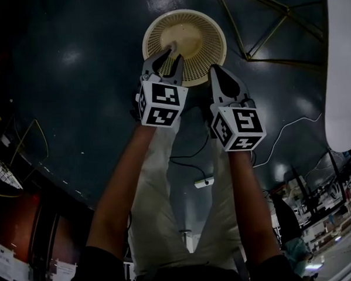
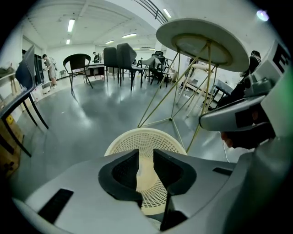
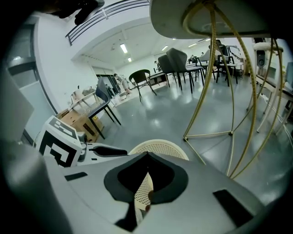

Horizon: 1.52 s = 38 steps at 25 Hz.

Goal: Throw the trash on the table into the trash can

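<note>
Quick count: two grippers, one trash can, one round table. Our left gripper (image 1: 171, 52) hangs right over the cream mesh trash can (image 1: 208, 38) with its jaws spread and nothing pinched. Something pale shows in the gap, but we can't tell it from the can's inside. Our right gripper (image 1: 215, 70), at the can's rim, is clenched tight on nothing we can make out. The can stands upright on the floor by the table (image 2: 201, 39), mouth up, axis vertical. Only the gripper views show the dark chairs (image 2: 78, 64); only the head view shows the white cable (image 1: 281, 134).
</note>
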Available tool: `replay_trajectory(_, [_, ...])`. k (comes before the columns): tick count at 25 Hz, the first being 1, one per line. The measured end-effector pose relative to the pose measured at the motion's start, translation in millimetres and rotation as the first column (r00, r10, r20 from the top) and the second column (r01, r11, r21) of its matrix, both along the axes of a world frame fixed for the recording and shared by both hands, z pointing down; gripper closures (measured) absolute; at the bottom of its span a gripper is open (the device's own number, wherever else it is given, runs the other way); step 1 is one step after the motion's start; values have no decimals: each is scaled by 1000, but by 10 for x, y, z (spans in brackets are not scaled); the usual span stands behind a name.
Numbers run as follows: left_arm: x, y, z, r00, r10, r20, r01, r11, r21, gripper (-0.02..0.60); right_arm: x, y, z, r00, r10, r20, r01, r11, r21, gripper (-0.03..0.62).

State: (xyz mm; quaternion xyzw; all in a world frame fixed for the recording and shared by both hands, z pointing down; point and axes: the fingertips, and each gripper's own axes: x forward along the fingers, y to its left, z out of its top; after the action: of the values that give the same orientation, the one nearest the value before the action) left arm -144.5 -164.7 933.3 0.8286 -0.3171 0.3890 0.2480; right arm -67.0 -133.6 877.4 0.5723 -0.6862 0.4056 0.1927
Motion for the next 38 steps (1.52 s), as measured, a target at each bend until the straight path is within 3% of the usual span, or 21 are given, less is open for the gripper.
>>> replay_trajectory(11, [108,-27,-128,1000,6,-24,-6,1000,-14,489,58,-86,-98,1000,-7,-4,7,1000,13,576])
replay_trajectory(22, [114,-88,-759,999,-10,-34,11,999,34,563,56,-255,-665,999,-43,-12,44,996,72,576])
replay_trajectory(32, [49,76,-1506,995,-39,-97,42,999,26,566,4,-180,-1276,997,-82,-14,83,992,91,576])
replay_trajectory(38, [195,17,-2138,988,-48,-145,59,996,70,566,60,-145,-1730,996,-82,-18,84,989,120,576])
